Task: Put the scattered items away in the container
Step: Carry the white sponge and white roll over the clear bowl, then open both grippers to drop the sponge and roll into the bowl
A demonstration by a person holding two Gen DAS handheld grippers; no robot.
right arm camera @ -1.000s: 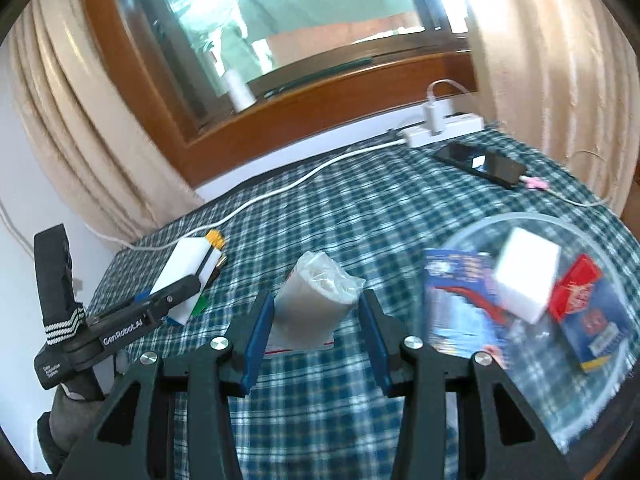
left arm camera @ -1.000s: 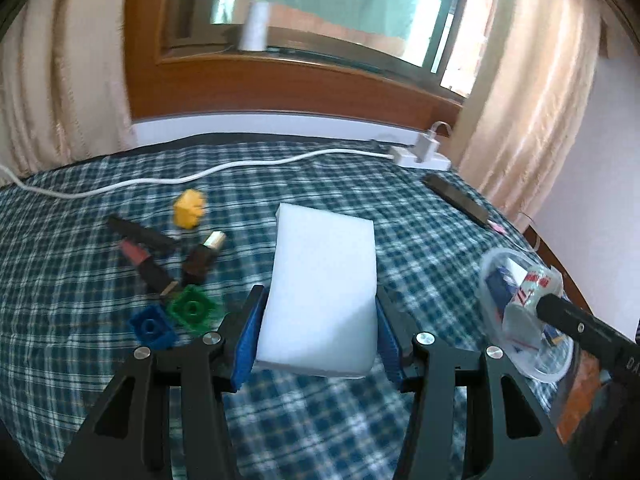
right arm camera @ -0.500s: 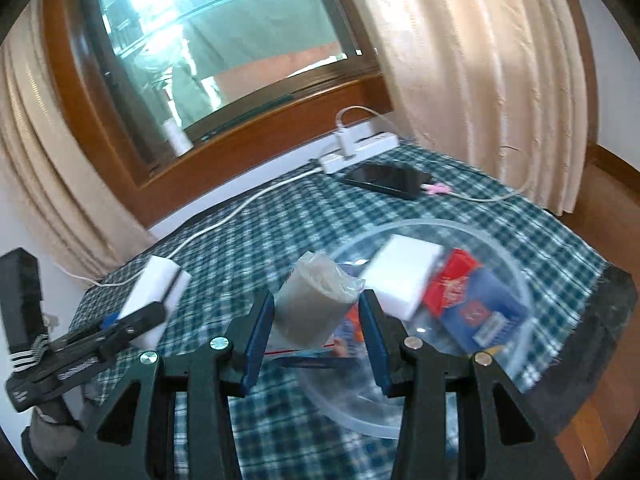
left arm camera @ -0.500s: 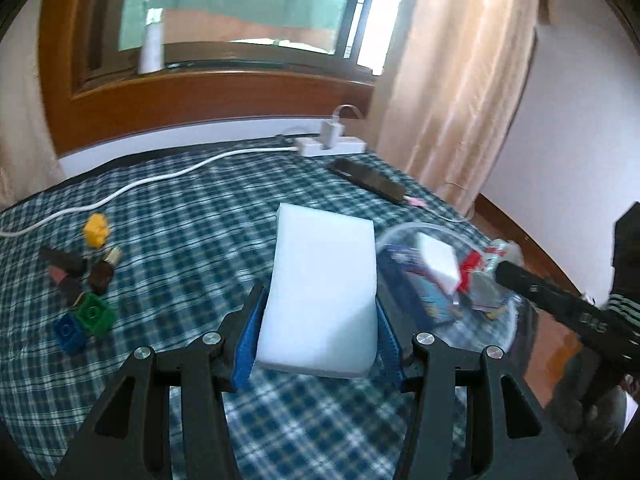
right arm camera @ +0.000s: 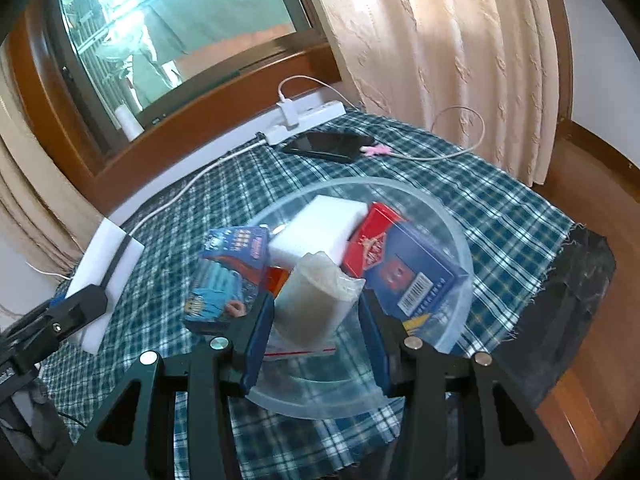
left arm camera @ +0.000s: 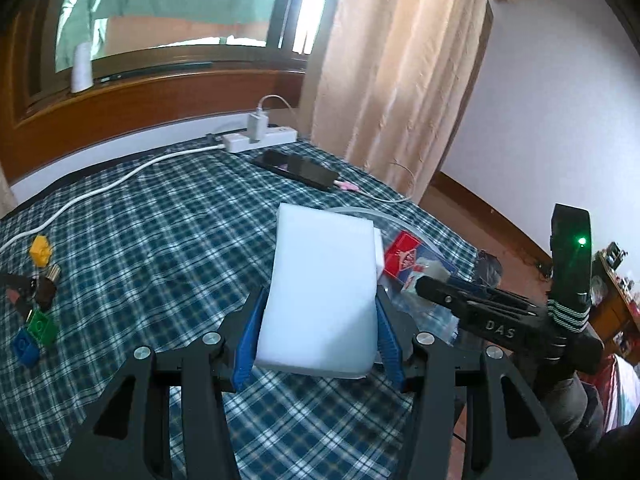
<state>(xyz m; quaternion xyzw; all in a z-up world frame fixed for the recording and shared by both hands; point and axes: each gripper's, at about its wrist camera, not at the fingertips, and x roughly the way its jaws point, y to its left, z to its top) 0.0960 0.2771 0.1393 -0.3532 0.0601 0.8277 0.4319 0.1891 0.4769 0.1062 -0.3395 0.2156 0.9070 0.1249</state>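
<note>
My left gripper is shut on a large white sponge block and holds it above the cloth, just left of the clear plastic bowl. My right gripper is shut on a small plastic-wrapped roll and holds it over the bowl. The bowl holds a second white sponge, a red and blue box and a blue packet. The left gripper with its sponge shows at the left of the right wrist view. The right gripper shows in the left wrist view.
Toy bricks, yellow, green and blue, lie with dark lipstick tubes at the cloth's left. A power strip, white cable and black phone lie at the back. The table edge is right of the bowl.
Both grippers have swung right toward the bowl with their loads. The right gripper with the roll now hangs over the bowl; the left with the sponge has left the bricks behind.
</note>
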